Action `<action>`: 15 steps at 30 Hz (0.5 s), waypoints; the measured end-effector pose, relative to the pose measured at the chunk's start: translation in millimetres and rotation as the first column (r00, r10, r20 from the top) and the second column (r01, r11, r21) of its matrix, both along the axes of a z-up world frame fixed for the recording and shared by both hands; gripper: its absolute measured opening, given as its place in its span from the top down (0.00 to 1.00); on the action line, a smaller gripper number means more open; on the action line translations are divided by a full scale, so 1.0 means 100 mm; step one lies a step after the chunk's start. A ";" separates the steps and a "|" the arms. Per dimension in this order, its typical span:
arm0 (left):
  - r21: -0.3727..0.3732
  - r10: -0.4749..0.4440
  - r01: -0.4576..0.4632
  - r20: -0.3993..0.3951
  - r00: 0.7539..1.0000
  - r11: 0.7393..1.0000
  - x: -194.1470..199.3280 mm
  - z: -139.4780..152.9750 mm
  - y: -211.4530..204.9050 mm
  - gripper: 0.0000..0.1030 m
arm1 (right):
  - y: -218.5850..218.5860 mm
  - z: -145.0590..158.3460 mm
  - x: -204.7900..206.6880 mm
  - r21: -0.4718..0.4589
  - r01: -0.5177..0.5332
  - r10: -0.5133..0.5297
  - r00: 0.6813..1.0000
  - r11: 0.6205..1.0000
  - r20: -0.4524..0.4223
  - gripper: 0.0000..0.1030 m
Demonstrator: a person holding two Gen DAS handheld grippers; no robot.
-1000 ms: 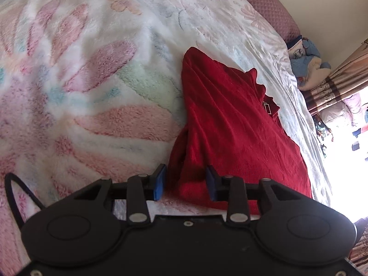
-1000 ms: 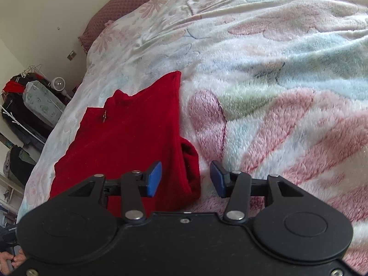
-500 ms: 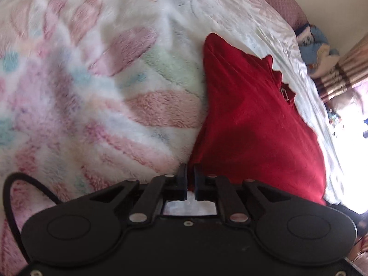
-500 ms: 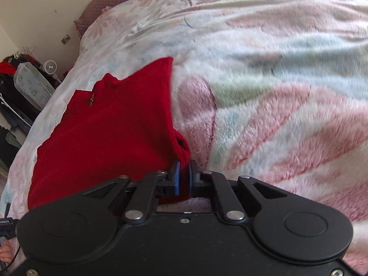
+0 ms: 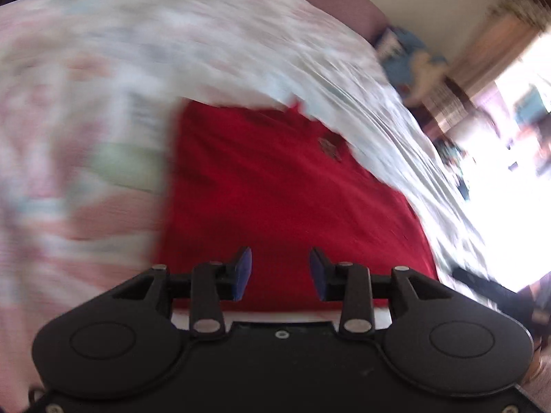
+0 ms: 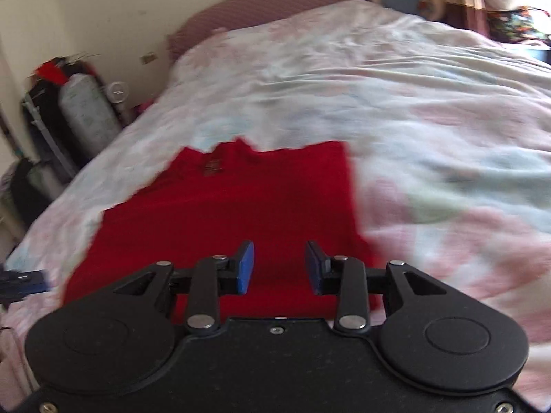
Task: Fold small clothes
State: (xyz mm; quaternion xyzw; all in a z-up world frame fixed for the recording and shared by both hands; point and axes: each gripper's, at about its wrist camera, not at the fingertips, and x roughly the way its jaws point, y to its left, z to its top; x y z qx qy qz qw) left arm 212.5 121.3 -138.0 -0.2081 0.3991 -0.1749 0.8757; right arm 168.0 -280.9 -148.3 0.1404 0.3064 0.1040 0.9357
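Red garment (image 5: 282,189) on bedspread (image 5: 86,103), grippers empty

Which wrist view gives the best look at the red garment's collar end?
The right wrist view: the red garment shows its notched collar edge and a dark label, with less blur. The left wrist view shows the same garment strongly smeared by motion, its collar barely readable.

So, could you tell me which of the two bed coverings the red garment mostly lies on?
The red garment lies mostly on the smooth pale floral sheet; the fluffy pink-petal blanket begins along its right edge.
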 end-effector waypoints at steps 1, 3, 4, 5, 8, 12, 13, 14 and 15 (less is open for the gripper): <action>0.016 -0.027 0.027 0.000 1.000 1.000 0.03 -0.05 -0.20 0.64 | 0.19 -0.02 0.03 -0.011 -0.031 0.031 1.000 0.999 0.003 0.68; 0.018 -0.070 0.070 -0.002 0.998 0.997 0.07 -0.15 -0.53 0.64 | 0.56 -0.12 0.11 -0.036 -0.080 0.080 0.997 0.996 0.002 0.70; 0.016 -0.071 0.071 -0.013 0.997 0.997 0.10 -0.21 -0.66 0.64 | 0.71 -0.18 0.14 -0.046 -0.096 0.096 0.995 0.994 -0.006 0.72; 0.012 -0.072 0.073 -0.026 0.997 0.997 0.11 -0.26 -0.74 0.64 | 0.84 -0.24 0.18 -0.061 -0.113 0.112 0.994 0.992 -0.015 0.73; 0.021 -0.053 0.054 -0.070 0.996 0.998 0.12 -0.38 -0.80 0.64 | 1.01 -0.38 0.20 -0.125 -0.136 0.131 0.990 0.983 -0.047 0.74; 0.022 -0.012 0.014 -0.097 0.995 1.000 -0.01 -0.44 -0.50 0.63 | 0.63 -0.37 0.10 -0.166 -0.042 0.033 0.998 0.985 -0.057 0.74; 0.027 0.016 -0.013 -0.096 0.995 1.000 -0.06 -0.40 -0.37 0.63 | 0.47 -0.36 0.08 -0.171 0.003 -0.013 0.998 0.985 -0.059 0.74; 0.035 0.051 -0.048 -0.096 0.994 0.998 -0.08 -0.38 -0.25 0.63 | 0.28 -0.35 0.06 -0.181 0.050 -0.063 0.996 0.982 -0.065 0.74; 0.043 0.090 -0.086 -0.098 0.991 0.995 -0.12 -0.38 -0.12 0.63 | 0.11 -0.36 0.04 -0.193 0.091 -0.107 0.992 0.977 -0.070 0.74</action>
